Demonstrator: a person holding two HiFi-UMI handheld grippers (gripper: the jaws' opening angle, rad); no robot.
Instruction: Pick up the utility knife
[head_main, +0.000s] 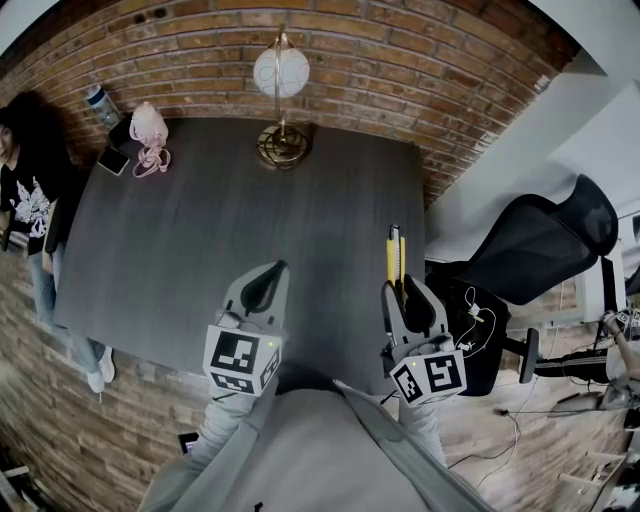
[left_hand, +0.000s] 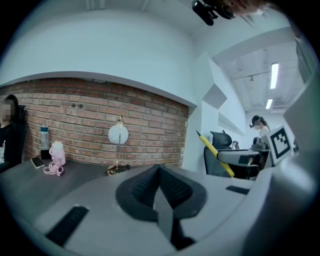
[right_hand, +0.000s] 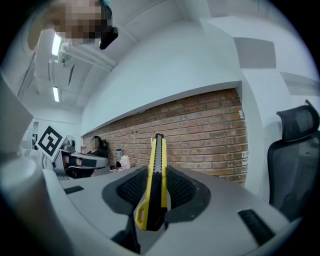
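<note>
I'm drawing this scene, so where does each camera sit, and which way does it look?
Head view: on the person's head, looking steeply down at the table; shows the grey sleeves, left gripper and right gripper.
Left gripper view: on the left gripper, looking along its shut, empty jaws toward the lamp and brick wall.
Right gripper view: on the right gripper, looking along the knife it grips, toward that wall.
Shared: the knife and brick wall show in all three views.

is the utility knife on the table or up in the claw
Up in the claw: the right claw is shut on the utility knife, pads on both sides; the left gripper view shows it in the air.
</note>
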